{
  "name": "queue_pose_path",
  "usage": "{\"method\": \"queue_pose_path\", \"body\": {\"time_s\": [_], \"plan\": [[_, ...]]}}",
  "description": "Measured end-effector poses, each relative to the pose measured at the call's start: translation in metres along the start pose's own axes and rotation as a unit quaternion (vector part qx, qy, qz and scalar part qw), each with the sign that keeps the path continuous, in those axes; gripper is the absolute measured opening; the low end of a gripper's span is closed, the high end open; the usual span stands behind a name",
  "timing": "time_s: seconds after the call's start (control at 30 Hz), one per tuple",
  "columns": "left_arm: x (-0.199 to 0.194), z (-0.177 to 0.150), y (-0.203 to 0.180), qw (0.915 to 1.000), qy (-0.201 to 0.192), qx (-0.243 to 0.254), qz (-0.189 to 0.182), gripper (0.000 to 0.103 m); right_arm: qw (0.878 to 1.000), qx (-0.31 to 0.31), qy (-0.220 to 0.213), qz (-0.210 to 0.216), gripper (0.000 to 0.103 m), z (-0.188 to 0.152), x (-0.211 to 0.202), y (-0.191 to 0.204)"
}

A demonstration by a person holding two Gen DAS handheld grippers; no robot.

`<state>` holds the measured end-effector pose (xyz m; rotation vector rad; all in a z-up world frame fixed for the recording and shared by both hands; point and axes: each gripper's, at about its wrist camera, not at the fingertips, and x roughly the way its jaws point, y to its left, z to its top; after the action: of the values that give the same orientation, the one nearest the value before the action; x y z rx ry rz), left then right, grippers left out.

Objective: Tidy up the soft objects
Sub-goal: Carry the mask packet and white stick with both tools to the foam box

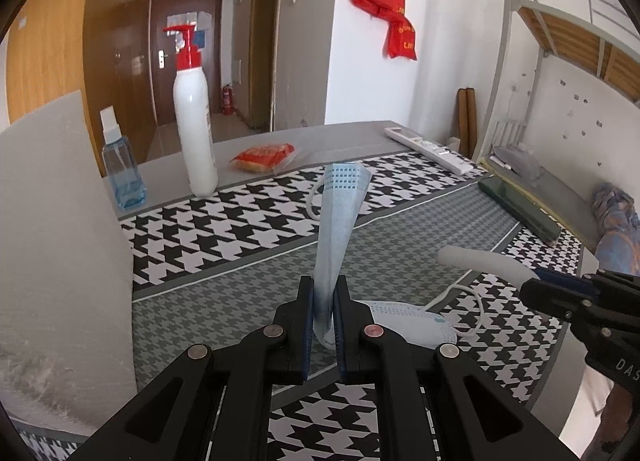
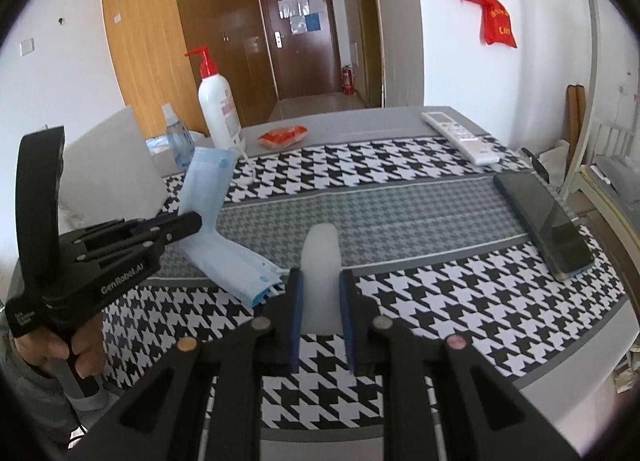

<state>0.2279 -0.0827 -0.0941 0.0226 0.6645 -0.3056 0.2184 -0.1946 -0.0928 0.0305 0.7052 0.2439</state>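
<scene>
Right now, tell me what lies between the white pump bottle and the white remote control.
A red snack packet lies between the pump bottle and the remote control; the right wrist view shows it.

— What do we see of the blue face mask (image 1: 338, 217)?

— We see it folded lengthwise, pale blue, pleated, standing up out of the left tongs (image 1: 323, 303), which pinch its lower part; a white ear loop hangs at its left.

— And in the right wrist view?

— There we see the mask (image 2: 208, 201) bent, its lower half running down to the tabletop (image 2: 400, 205).

— The white piece?

— We see a white mask (image 1: 408, 325) lying flat there, and a white folded piece (image 2: 320, 277) clamped in the right tongs (image 2: 320, 293).
</scene>
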Motion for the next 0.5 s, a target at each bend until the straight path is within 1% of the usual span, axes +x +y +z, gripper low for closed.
{"method": "queue_pose_path", "body": {"time_s": [0.17, 0.27, 0.5], "plan": [[-0.009, 0.001, -0.002, 1.0000, -0.005, -0.004, 0.000, 0.010, 1.000, 0.003, -0.014, 0.002, 0.021, 0.002, -0.009, -0.003], [-0.017, 0.003, -0.005, 0.9999, -0.012, 0.001, -0.002, 0.010, 1.000, 0.003, -0.019, 0.003, 0.021, 0.003, -0.012, -0.004], [-0.033, 0.004, -0.003, 0.9997, -0.023, -0.005, 0.007, 0.010, 0.999, 0.002, -0.033, 0.009, 0.021, 0.003, -0.022, -0.004]]}}
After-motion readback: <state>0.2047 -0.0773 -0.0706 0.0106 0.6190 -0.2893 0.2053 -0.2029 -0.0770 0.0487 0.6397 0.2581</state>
